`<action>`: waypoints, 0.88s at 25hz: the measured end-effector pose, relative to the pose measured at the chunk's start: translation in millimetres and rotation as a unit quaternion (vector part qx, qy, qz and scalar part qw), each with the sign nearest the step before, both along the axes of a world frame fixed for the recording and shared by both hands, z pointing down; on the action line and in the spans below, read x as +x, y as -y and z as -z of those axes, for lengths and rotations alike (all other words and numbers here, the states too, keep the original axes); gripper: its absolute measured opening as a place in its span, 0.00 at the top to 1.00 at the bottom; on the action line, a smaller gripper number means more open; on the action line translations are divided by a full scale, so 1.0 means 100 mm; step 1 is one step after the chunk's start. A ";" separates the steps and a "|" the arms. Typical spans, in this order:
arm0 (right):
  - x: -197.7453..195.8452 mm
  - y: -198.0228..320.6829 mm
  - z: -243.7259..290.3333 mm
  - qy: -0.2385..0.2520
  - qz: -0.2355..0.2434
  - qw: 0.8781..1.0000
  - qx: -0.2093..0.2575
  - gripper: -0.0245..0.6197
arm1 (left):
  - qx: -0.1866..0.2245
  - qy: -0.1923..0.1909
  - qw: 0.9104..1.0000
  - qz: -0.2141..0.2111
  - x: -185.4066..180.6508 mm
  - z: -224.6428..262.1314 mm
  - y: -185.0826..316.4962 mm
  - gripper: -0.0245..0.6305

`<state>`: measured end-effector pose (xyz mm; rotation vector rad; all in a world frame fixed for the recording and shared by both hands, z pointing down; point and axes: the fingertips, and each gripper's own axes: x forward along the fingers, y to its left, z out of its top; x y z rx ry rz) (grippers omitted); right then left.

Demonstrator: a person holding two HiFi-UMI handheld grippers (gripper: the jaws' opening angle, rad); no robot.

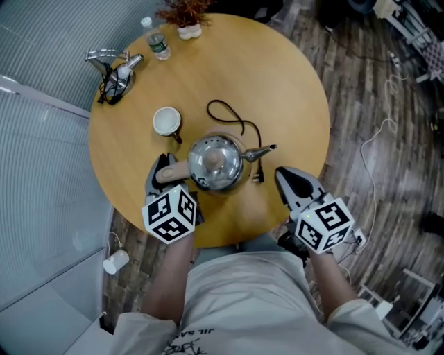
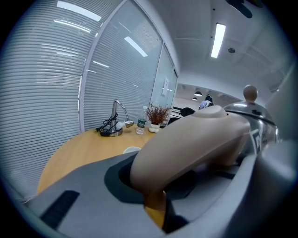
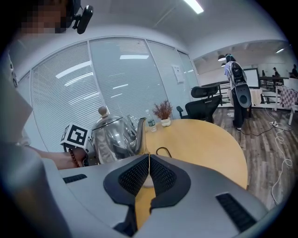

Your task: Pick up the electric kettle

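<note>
- While my left claw clamps the electric kettle by its beige handle, my right claw hangs beside it.
- Its jaws meet, nothing between them.

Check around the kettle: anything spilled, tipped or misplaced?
No spill on the table; the kettle is upright. One oddity: a white cup-like thing lies on its side on the floor, left of the table.

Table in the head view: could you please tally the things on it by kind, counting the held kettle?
Electric kettle: 1
White cup: 1
Water bottle: 1
Potted plant: 1
Chrome desk lamp: 1
Black power cord: 1
Total: 6
</note>
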<state>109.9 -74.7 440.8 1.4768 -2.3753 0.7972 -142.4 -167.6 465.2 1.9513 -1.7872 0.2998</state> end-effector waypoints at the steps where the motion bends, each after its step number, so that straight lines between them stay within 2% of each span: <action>1: 0.01 -0.01 0.02 -0.001 0.000 1.000 0.003 0.91 | 0.000 -0.001 1.000 -0.001 0.00 0.02 -0.03 0.88; 10: 0.03 -0.10 0.28 -0.010 0.003 0.999 0.033 0.91 | 0.002 0.003 1.000 -0.012 -0.08 0.24 -0.24 0.88; 22: -0.09 -0.27 0.48 -0.004 0.013 0.998 0.056 0.91 | 0.005 -0.019 1.000 -0.011 -0.19 0.45 -0.58 0.88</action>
